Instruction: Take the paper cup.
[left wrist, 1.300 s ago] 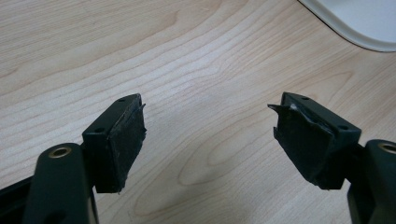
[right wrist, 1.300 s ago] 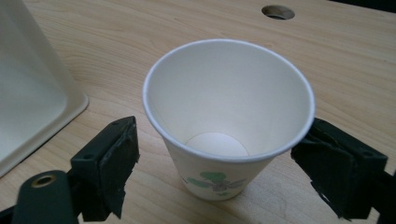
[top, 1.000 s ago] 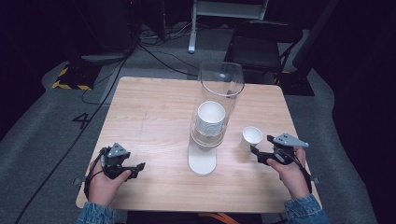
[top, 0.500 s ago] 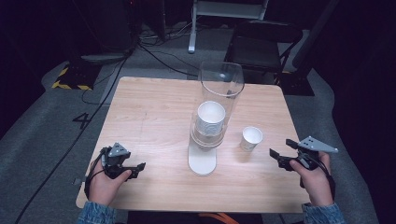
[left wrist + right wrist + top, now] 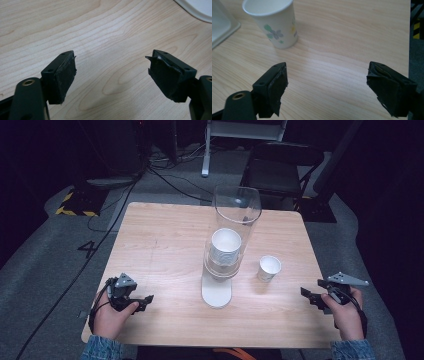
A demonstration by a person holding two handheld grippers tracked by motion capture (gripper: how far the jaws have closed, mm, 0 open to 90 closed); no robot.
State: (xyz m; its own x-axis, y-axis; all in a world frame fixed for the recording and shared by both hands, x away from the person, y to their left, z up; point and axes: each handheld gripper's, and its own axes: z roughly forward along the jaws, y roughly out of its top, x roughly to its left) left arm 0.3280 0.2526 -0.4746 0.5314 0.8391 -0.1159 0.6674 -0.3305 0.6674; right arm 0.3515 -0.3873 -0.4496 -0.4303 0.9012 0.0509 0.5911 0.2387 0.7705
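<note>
A single paper cup [image 5: 269,267] has been set upright on the worktop [image 5: 165,250], just right of the clear cup dispenser [image 5: 229,245] in which a stack of cups [image 5: 225,246] is held, so one cup is judged dispensed and any further pulls remain to be done. Both the left tongs [image 5: 142,301] and the right tongs [image 5: 309,296] are held wide open and empty, the left near the front-left corner, the right at the worktop's right edge (partly beyond it). Bare wood is left around the cup, so an approach from the right is judged unobstructed.
</note>
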